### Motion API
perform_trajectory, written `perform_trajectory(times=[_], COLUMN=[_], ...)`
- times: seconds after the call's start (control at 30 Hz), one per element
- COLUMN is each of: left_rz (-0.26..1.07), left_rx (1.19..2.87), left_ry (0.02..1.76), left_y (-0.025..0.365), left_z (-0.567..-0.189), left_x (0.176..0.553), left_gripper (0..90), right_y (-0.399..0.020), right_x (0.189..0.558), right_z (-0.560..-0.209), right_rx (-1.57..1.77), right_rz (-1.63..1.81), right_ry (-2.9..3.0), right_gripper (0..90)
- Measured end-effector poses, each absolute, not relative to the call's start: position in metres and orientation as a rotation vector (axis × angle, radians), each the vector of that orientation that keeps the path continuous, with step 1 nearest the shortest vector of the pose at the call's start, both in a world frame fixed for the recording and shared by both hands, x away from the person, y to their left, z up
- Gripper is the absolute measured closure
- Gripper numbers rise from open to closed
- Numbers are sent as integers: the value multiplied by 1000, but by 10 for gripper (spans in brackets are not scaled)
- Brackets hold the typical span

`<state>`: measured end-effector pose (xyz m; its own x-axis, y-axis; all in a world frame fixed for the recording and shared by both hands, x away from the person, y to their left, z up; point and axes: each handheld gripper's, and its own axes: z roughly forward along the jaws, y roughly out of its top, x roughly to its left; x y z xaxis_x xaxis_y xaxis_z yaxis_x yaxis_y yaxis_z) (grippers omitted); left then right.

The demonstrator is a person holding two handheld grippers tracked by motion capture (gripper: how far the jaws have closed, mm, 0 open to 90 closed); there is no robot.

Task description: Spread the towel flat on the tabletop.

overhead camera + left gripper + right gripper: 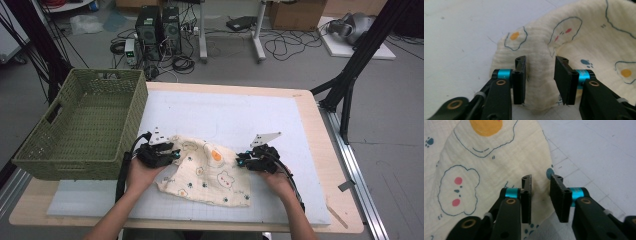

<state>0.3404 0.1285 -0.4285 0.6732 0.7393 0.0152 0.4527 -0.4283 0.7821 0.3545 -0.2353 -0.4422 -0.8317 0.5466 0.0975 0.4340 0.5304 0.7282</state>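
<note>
A soft, crinkled cream cloth [207, 172] printed with bears and fried eggs is spread flat on the white gridded bench [240, 115]. Its edges are straddled by the left tongs [540, 75] and right tongs [540, 195], both parted, nothing pinched. Left of the cloth, a green woven basket [85, 125] is seen

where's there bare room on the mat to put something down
The white mat is bare between the cloth and the far table edge, and to the right of the right claw. The green basket looks empty. It is crowded mid-front, where both claws sit at the cloth's edges, the left claw beside the basket.
</note>
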Motion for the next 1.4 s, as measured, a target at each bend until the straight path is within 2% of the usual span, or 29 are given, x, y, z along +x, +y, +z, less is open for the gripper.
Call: perform_trajectory(times=[0.13,0.23,0.27,0.57,0.63,0.67,0.7,0.77,0.87,1.1,1.17,1.2,1.3,1.4], left_rz=[443,482,491,557,555,559,549,544,542,524,499,477,449,426], left_rx=[2168,2176,2175,2009,1997,1983,1988,2014,2009,2007,2011,2024,2048,2078], left_ry=[923,907,911,1001,1001,1003,994,978,957,907,890,872,830,802], left_y=[121,118,117,130,131,131,131,130,133,142,145,146,146,147], left_z=[-440,-441,-441,-418,-414,-413,-412,-411,-409,-412,-414,-415,-418,-425], left_x=[346,348,348,367,368,368,366,363,355,335,332,330,322,314], left_gripper=[701,854,859,844,788,715,670,656,632,608,634,686,761,759], right_y=[-237,-239,-240,-255,-258,-259,-259,-261,-262,-253,-248,-246,-239,-233], right_x=[355,354,353,339,336,334,333,332,330,312,306,303,297,295], right_z=[-443,-441,-440,-419,-416,-415,-414,-414,-412,-409,-413,-416,-424,-432], right_rx=[833,833,836,818,812,807,807,818,830,732,696,685,655,646], right_rz=[1183,1198,1214,1250,1257,1255,1244,1259,1260,1312,1330,1334,1341,1348], right_ry=[2642,2639,2639,2546,2535,2531,2524,2520,2499,2509,2542,2562,2609,2663], right_gripper=[860,879,880,883,883,880,874,845,753,694,667,647,596,547])
